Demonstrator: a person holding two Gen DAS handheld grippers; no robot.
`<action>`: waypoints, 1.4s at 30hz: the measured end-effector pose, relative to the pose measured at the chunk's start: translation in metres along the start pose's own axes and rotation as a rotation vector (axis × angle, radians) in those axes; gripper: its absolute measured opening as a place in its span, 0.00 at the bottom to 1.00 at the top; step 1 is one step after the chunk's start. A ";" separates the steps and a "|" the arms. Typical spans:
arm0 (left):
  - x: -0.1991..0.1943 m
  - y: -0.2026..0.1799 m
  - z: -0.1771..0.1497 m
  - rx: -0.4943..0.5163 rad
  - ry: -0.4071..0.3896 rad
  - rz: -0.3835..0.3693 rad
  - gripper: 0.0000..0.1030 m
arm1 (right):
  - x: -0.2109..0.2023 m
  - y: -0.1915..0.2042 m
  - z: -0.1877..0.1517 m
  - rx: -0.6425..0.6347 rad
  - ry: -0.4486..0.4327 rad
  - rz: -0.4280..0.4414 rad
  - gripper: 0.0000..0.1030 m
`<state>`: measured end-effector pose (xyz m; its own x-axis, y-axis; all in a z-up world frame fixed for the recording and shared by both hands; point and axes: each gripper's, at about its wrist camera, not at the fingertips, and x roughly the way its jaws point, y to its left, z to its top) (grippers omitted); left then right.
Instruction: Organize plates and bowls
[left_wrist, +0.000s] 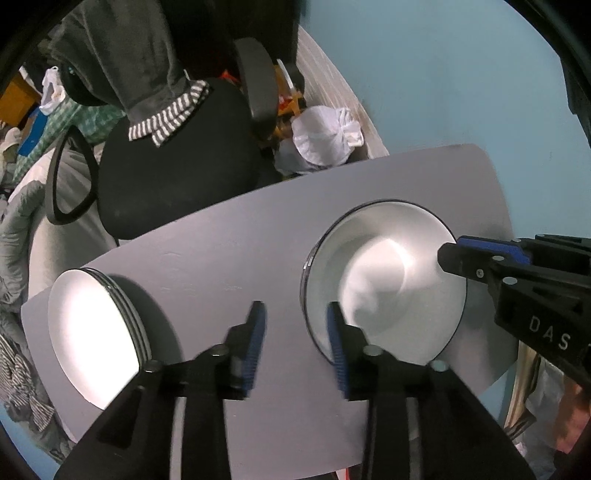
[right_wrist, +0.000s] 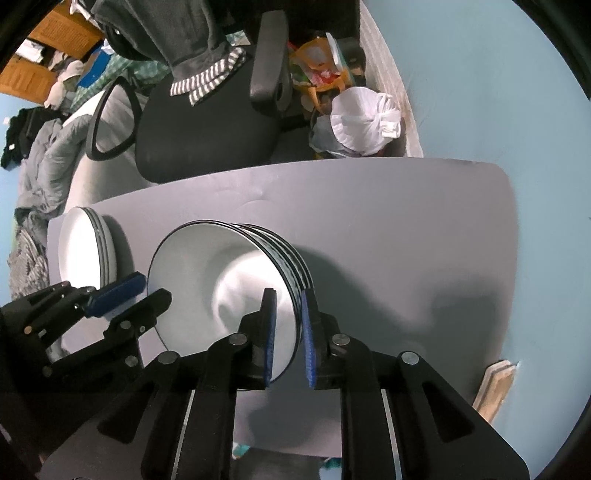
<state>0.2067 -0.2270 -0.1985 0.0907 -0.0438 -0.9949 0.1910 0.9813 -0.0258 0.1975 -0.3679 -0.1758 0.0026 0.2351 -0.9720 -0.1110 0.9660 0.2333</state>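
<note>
my right tool (right_wrist: 288, 332) straddles the near rim of the top bowl in a stack of white bowls with dark rims (right_wrist: 229, 280), one blue-padded finger (right_wrist: 269, 332) inside the bowl and the other outside against the stack's edge; the gap is narrow, but i cannot tell whether the pads are actually pressing the rim. the stack sits near the middle of the grey desk (right_wrist: 388, 221). in the left wrist view this bowl stack (left_wrist: 384, 273) lies to the right.

my left tool (left_wrist: 295, 343) is spread wide and holds nothing, hovering over bare desk (left_wrist: 229, 266) between the bowls and a stack of flat white plates with dark rims (left_wrist: 96, 332). its right finger (left_wrist: 338, 347) is just beside the bowls' left rim. the plates (right_wrist: 86, 251) rest at the desk's left edge, apart from the bowls.

beyond the far edge stands a black office chair (right_wrist: 207, 122) with a grey garment with striped cuffs (right_wrist: 199, 55) draped over it, and a tied white plastic bag (right_wrist: 364, 123) on the floor.
</note>
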 end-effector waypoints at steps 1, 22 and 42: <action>-0.002 0.001 0.000 -0.002 -0.008 0.001 0.40 | -0.002 0.001 -0.001 -0.001 -0.006 -0.004 0.16; -0.068 0.013 -0.028 -0.008 -0.185 -0.027 0.70 | -0.063 0.020 -0.026 -0.043 -0.203 -0.069 0.54; -0.104 0.028 -0.049 -0.014 -0.319 -0.102 0.74 | -0.090 0.019 -0.049 -0.038 -0.301 -0.082 0.63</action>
<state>0.1542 -0.1856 -0.1007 0.3739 -0.1963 -0.9065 0.2014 0.9712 -0.1272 0.1466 -0.3755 -0.0852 0.3065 0.1834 -0.9341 -0.1357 0.9797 0.1478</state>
